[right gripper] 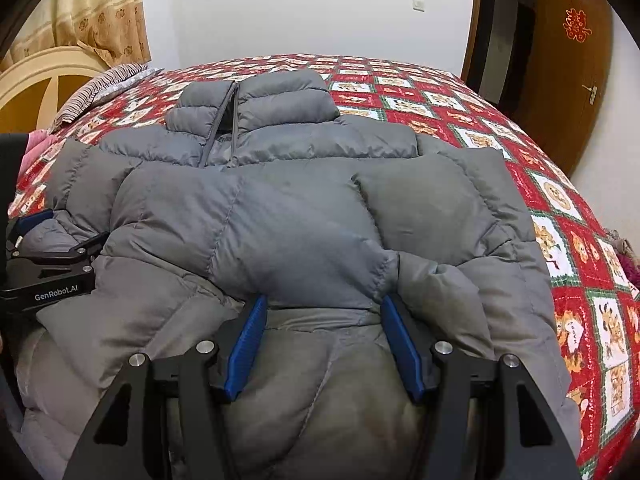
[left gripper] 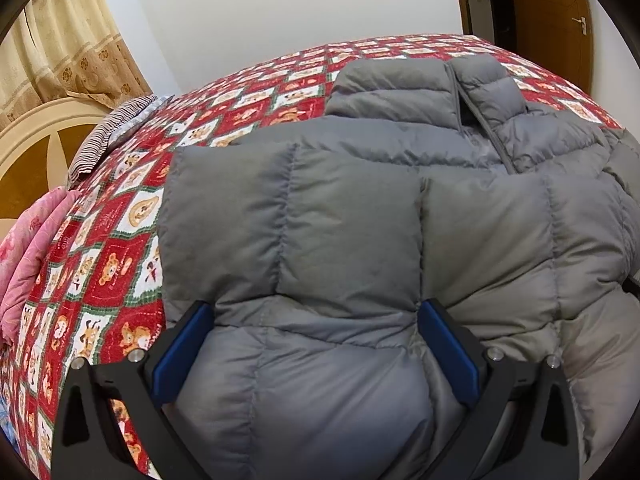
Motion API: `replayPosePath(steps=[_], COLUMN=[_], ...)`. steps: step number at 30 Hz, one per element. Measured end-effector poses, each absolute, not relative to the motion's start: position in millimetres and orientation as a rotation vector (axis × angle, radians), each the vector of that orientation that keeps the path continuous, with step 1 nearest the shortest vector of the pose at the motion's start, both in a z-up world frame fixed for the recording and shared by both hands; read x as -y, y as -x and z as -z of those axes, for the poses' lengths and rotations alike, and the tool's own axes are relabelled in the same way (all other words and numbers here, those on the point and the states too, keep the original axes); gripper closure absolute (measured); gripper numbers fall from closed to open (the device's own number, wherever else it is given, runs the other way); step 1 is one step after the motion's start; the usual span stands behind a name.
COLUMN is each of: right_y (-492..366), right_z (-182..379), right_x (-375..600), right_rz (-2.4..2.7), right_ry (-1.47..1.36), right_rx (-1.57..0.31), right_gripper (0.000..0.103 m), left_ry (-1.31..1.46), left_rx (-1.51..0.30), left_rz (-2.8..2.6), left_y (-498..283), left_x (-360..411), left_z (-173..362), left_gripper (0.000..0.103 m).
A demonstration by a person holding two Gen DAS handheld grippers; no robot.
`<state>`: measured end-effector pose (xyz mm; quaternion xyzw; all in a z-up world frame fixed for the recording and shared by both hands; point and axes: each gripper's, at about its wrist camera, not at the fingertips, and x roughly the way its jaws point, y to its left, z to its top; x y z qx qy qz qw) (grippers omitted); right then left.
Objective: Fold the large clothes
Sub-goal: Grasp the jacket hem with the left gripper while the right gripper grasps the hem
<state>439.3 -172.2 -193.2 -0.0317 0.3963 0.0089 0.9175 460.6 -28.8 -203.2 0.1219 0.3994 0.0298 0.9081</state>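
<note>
Left wrist view: jacket (left gripper: 360, 220) sprawls across the quilt (left gripper: 120, 248), bare bed beyond its collar. Left gripper (left gripper: 316, 312) and right gripper (right gripper: 322, 300) angle down, each clamping a puffy fold of jacket.

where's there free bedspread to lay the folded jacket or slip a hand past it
Bare red patterned bedspread lies beyond the collar toward the far wall, and along the jacket's right side toward the door. The left strip is tighter: a striped pillow and pink bedding border it. The near edge is covered by jacket.
</note>
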Motion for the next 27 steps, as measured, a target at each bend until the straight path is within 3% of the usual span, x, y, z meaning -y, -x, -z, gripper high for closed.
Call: replayPosePath(steps=[5, 8, 11, 27], right_y=[-436.1, -425.4, -426.7, -623.6], right_z=[185.1, 163.9, 139.5, 102.2], right_x=[168.8, 170.8, 170.1, 190.3], right_rz=[-0.025, -0.09, -0.108, 0.006], right_ry=[0.099, 0.078, 0.081, -0.175], right_rx=[-0.844, -0.863, -0.822, -0.88], right_gripper=[0.041, 0.028, 0.026, 0.023], left_ry=[-0.249, -0.214, -0.189, -0.1], left_rx=[-0.83, -0.765, -0.686, -0.809], left_rz=[-0.067, -0.043, -0.046, -0.117], left_y=[-448.0, -429.4, -426.8, -623.4], left_x=[19.8, 5.2, -4.8, 31.4], left_z=[187.1, 160.0, 125.1, 106.0], left_gripper=[0.0, 0.0, 0.0, 0.0])
